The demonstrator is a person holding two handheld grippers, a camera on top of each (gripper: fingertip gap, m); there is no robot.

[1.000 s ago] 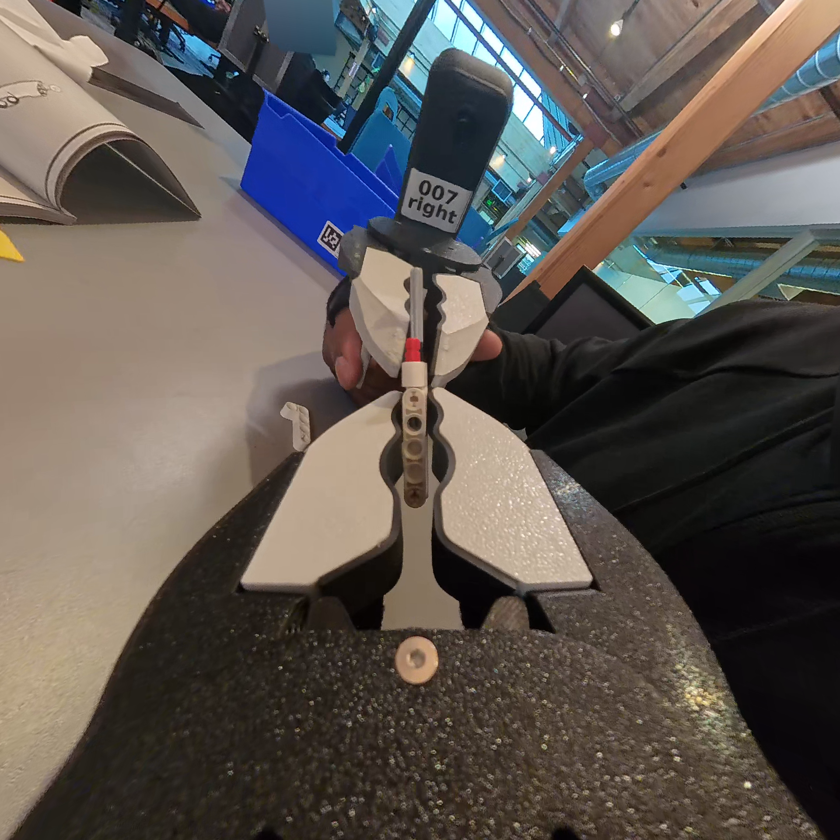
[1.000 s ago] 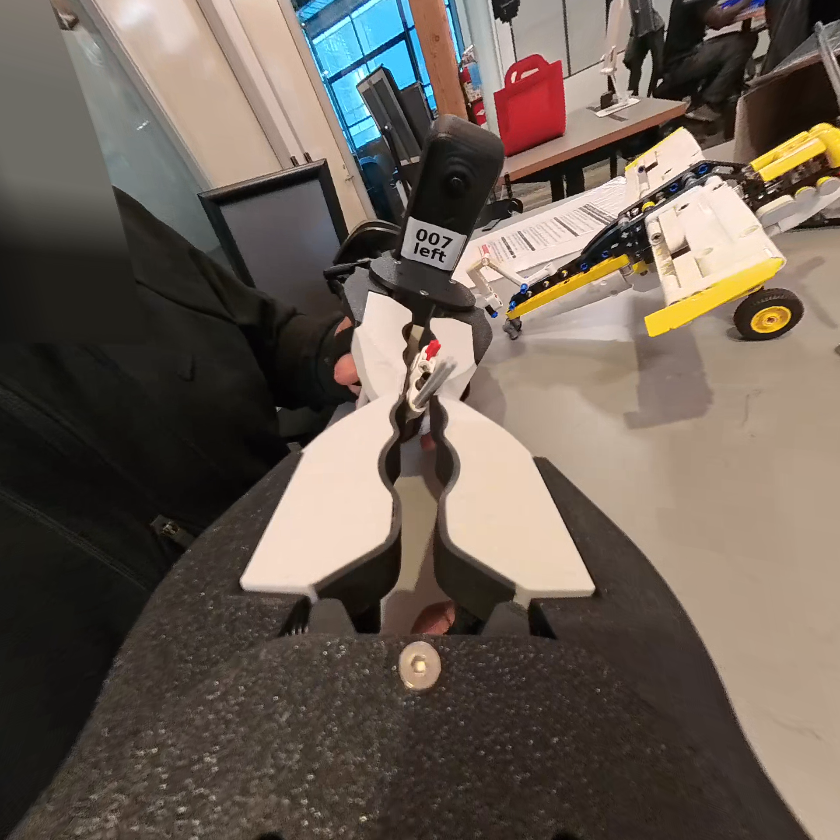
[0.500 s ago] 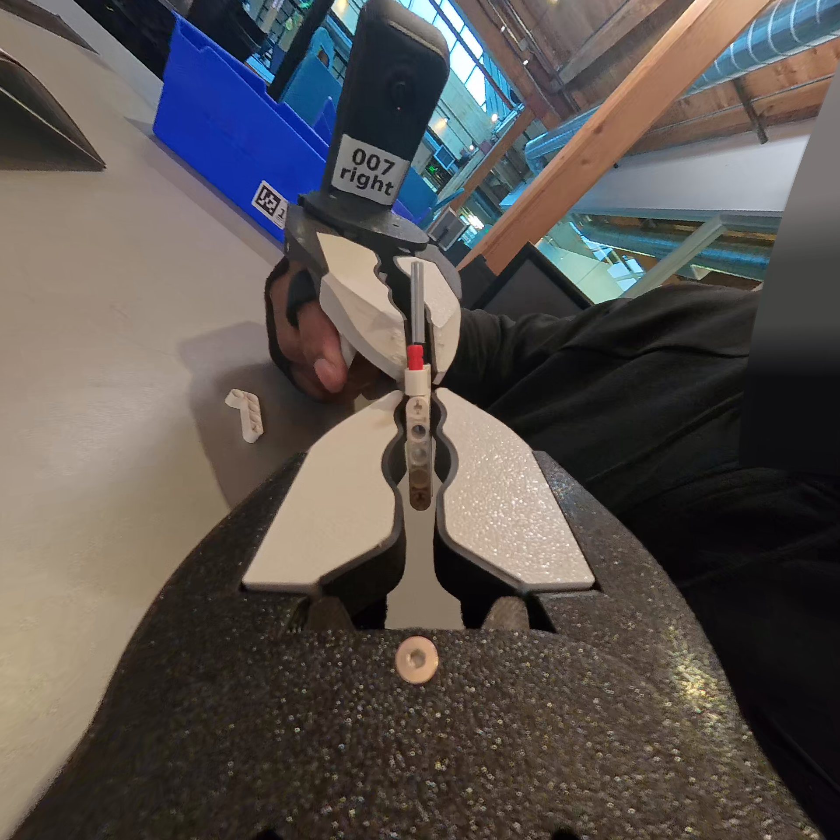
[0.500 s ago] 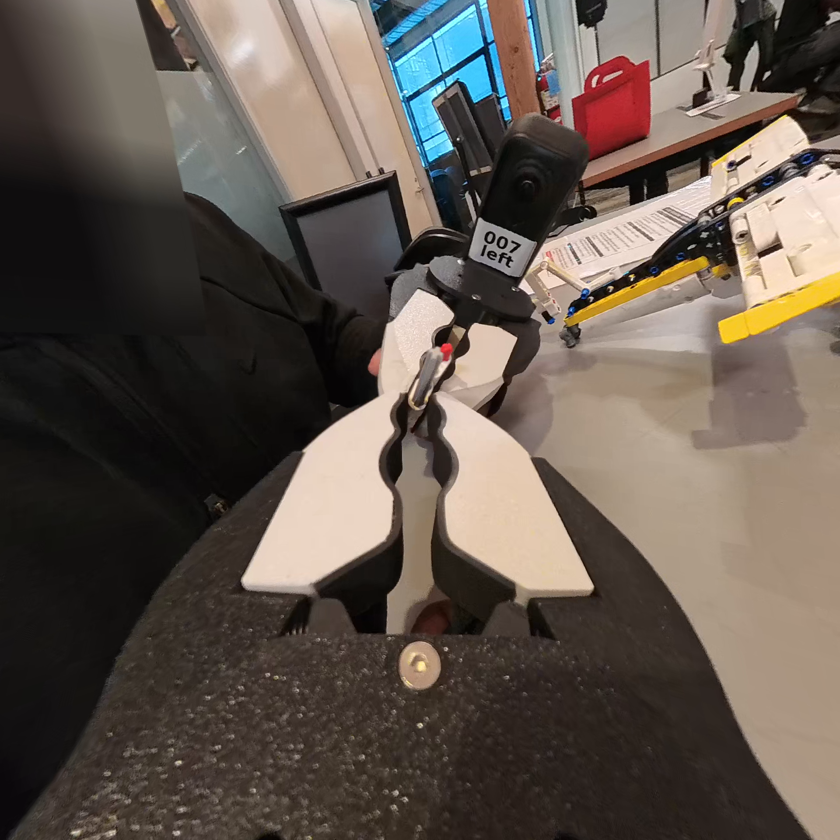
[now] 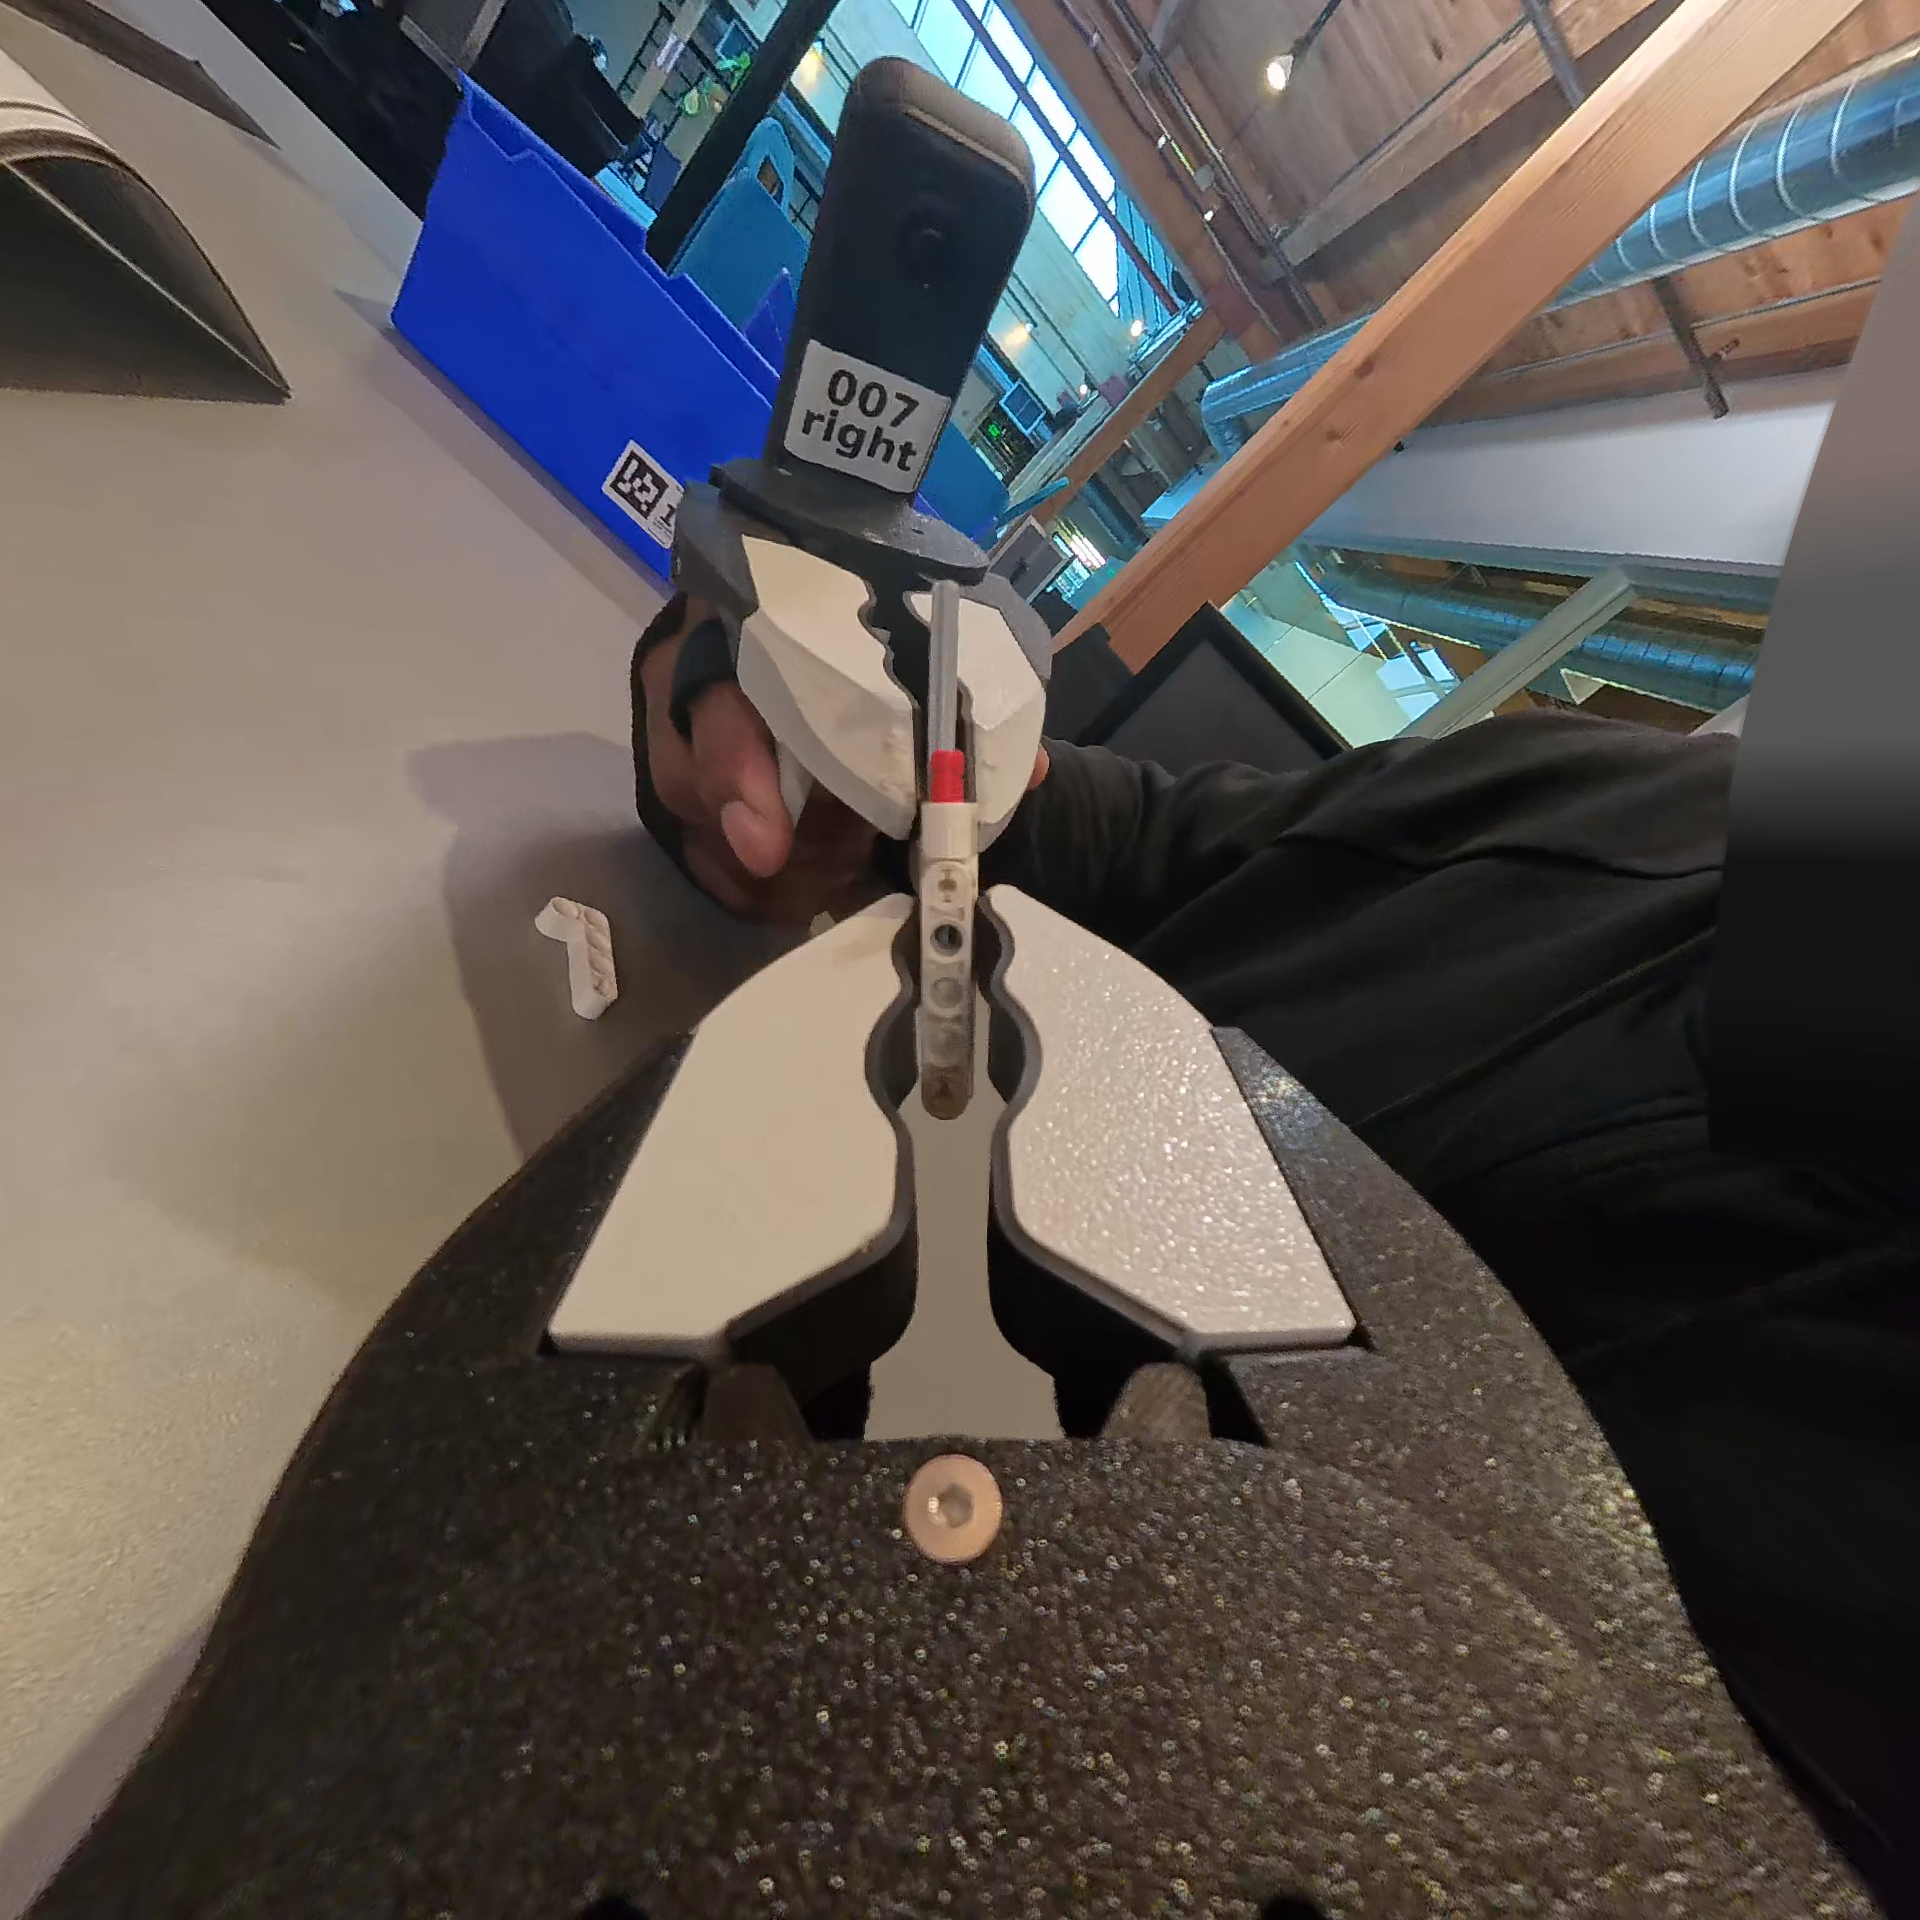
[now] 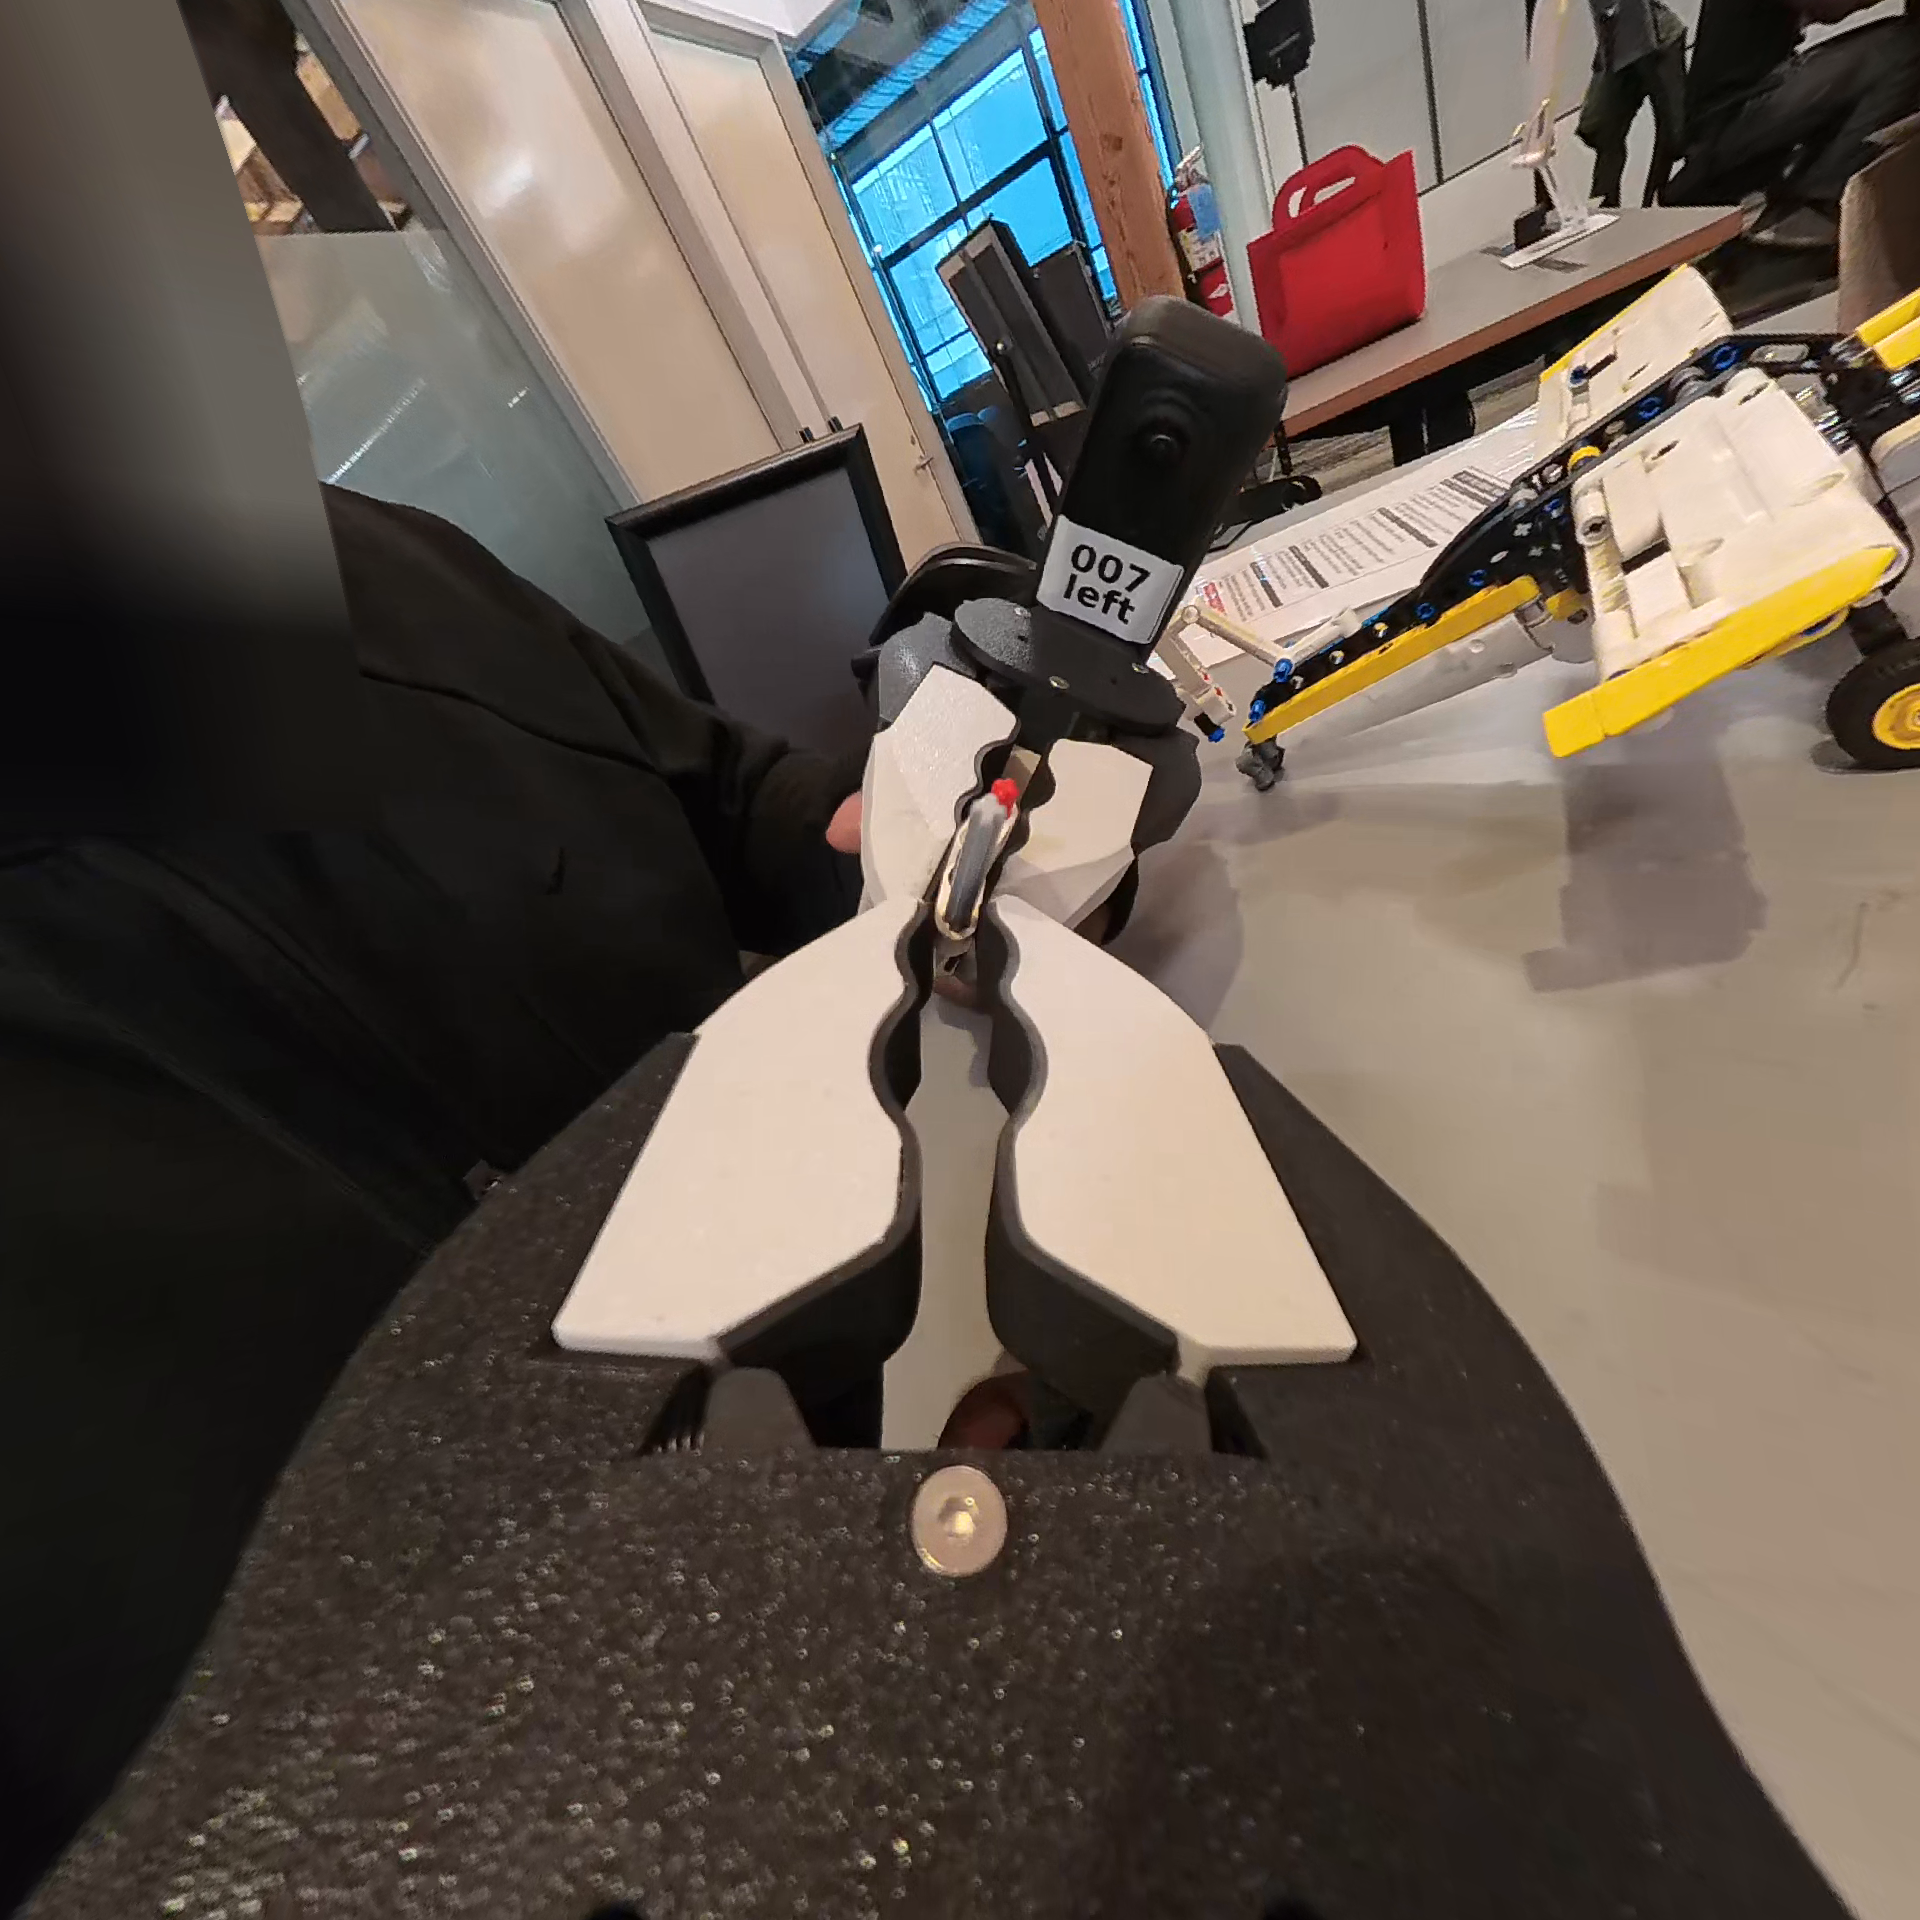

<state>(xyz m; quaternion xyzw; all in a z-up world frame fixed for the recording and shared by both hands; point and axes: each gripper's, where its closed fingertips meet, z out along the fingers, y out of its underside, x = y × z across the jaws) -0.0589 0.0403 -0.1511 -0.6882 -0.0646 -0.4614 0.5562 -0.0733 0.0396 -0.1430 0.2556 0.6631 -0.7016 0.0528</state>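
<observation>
The left gripper [image 5: 948, 914] is pointing forward and slightly upward above the grey tabletop [image 5: 208, 727], its two white fingers [image 5: 790, 1091] clenched on one white pin-hole beam [image 5: 945, 987] that is standing lengthwise between them. The beam's far end is carrying a white connector [image 5: 948, 826] and a red bush [image 5: 945, 774], from which one thin grey axle [image 5: 941, 665] is running on into the right gripper [image 5: 920, 790]. The right gripper is facing the left one, nearly tip to tip, with a gloved hand [image 5: 717, 779] wrapped round its grip; its two white fingers [image 5: 831, 675] are standing close on either side of the axle, but I cannot tell whether they are pressing it. In the right wrist view the right gripper [image 6: 956, 925] is meeting the beam's end and the axle at its tips.

One small white L-shaped piece [image 5: 582, 956] is lying on the tabletop just beside the hand. One blue bin [image 5: 561, 343] is standing farther back. One yellow-and-white brick vehicle [image 6: 1621, 582] is sitting on the tabletop beyond the left gripper [image 6: 997, 821], and one red bag [image 6: 1340, 249] is on a farther table.
</observation>
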